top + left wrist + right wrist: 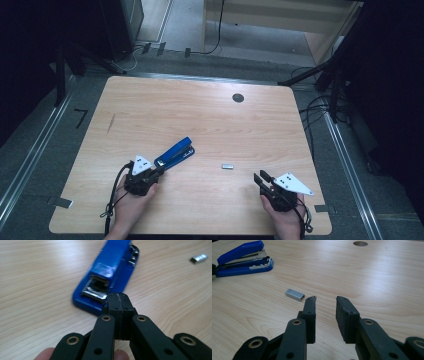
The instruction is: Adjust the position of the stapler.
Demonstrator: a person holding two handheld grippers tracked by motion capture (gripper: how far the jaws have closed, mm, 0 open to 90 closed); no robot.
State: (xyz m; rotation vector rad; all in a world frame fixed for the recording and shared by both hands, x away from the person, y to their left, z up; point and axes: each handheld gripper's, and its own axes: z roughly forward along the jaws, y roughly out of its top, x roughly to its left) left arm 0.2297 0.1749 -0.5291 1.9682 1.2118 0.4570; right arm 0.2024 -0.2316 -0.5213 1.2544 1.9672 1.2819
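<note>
The left claw point(119, 298) is pressed together just behind the blue stapler point(107, 277); the right claw point(325, 301) is spread near the staple strip point(294, 294) on the counter point(374, 277).

Wooden table point(200, 115) (round hole point(238, 98)), floor cables point(215, 35)

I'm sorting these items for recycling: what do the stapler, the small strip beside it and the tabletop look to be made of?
Stapler: glossy blue plastic shell, apparently, with shiny metal inside. Staple strip: bright grey metal, by its sheen. Table: pale wood-grain surface, smooth, possibly laminate.
</note>
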